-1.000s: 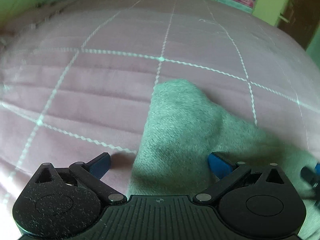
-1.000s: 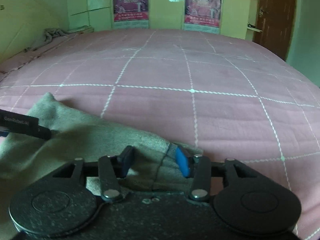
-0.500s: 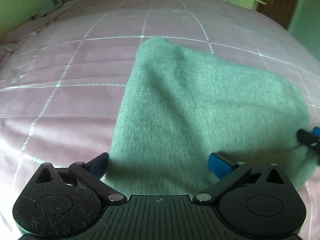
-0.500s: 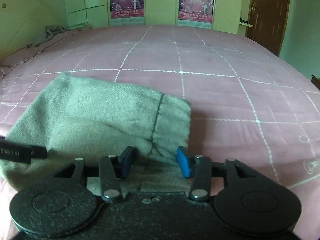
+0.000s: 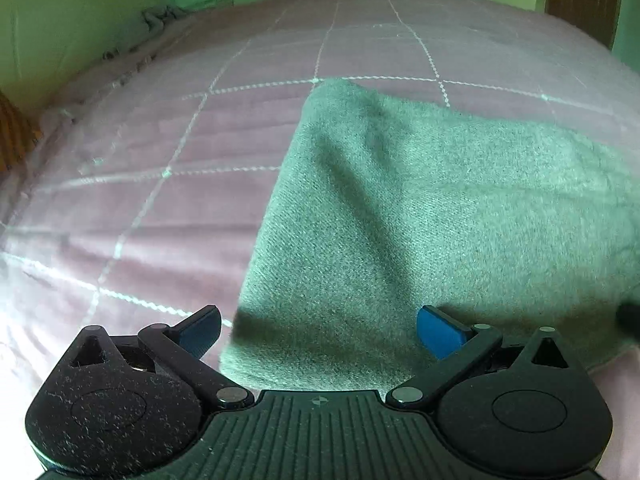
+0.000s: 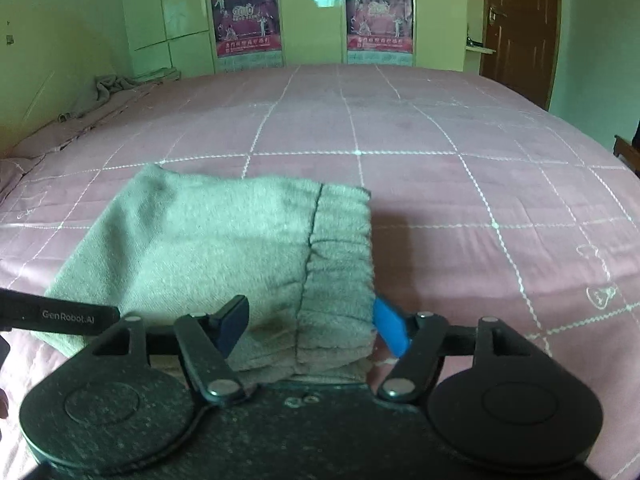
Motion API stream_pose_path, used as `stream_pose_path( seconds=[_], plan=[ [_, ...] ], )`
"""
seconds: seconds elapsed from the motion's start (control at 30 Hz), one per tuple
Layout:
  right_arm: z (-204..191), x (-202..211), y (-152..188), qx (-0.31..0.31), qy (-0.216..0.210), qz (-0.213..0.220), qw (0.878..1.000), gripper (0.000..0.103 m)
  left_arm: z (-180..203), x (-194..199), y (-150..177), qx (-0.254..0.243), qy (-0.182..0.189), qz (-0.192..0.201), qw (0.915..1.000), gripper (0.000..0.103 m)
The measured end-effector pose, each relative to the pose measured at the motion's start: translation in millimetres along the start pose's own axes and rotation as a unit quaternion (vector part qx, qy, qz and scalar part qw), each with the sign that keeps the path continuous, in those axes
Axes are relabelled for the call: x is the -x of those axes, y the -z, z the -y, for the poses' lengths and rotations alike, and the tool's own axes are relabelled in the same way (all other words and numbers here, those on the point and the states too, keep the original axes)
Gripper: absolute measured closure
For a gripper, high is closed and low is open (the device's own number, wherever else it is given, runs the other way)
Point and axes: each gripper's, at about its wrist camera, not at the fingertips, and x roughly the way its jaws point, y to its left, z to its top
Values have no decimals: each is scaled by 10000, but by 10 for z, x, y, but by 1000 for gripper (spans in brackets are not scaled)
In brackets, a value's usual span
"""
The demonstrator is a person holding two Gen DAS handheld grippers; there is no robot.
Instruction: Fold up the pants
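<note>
The grey pants (image 5: 420, 208) lie folded in a compact stack on the pink bed; in the right wrist view (image 6: 224, 248) the elastic waistband (image 6: 340, 248) is on the stack's right side. My left gripper (image 5: 320, 330) is open, its blue pads wide apart over the stack's near left corner. My right gripper (image 6: 312, 324) is open, its pads either side of the waistband's near edge, not pinching it. The left gripper's finger (image 6: 60, 314) shows at the left of the right wrist view.
The pink quilted bedspread (image 6: 440, 184) with white grid lines spreads all around. A crumpled grey cloth (image 6: 108, 88) lies at the far left corner. Green cupboards with posters (image 6: 244, 16) stand behind the bed, a brown door (image 6: 516, 28) at the right.
The pants went from held up and draped to lying flat in a folded stack. My right gripper has opened and let go of the waistband. Both grippers have drawn back slightly.
</note>
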Motion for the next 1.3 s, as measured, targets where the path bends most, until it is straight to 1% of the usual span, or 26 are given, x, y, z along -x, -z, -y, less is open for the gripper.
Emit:
stream_pose_path(
  seconds=[0.03,0.07,0.1,0.13,0.17,0.23,0.3,0.47,0.53,0.67,0.77,0.8,0.9,1.0,1.1,1.2,1.3],
  plan=[
    [0,-77,38,19,12,-241,9997,33,32,13,9,-63,-91,38,9999,0],
    [29,-123,83,-78,-82,-392,9992,33,58,30,23,-112,-166,80,9998,0],
    [70,-126,109,-264,-177,-407,9987,32,83,40,38,-156,-242,109,9995,0],
    [98,-102,117,-437,-204,-364,9982,32,95,49,42,-181,-294,121,9993,0],
    [94,-80,119,-470,-213,-352,9980,32,100,52,44,-174,-319,117,9993,0],
    [38,-24,112,-298,-195,-290,9989,32,97,56,31,-82,-328,65,9994,0],
    [-17,48,123,-90,-150,-156,9997,29,73,65,30,-34,-325,10,9995,0],
    [-77,140,141,106,-232,-147,9996,27,74,65,21,-113,-286,-29,9995,0],
    [-78,203,133,144,-254,-128,9995,22,86,67,15,-199,-290,-37,9994,0],
    [-76,299,108,147,-348,-169,9991,21,122,125,1,-432,-385,-62,9983,0],
    [-71,370,101,137,-381,-150,9991,14,120,226,3,-479,-351,-41,9982,0],
    [-63,380,101,105,-425,-191,9989,12,93,289,4,-411,-278,-10,9988,0],
    [-10,430,109,-132,-618,-366,9973,11,-6,532,15,-201,-87,140,9997,0],
    [-8,560,108,-244,-613,-358,9972,5,-120,829,53,-70,103,289,9995,0],
    [-64,762,87,-171,-526,-239,9982,1,-240,1173,128,-36,156,490,9987,0],
    [-152,1048,71,39,-340,-28,9994,0,-375,1558,239,-79,130,764,9970,0],
    [-216,1407,80,319,-483,213,9981,0,-562,1944,381,19,324,887,9955,0]
  ],
)
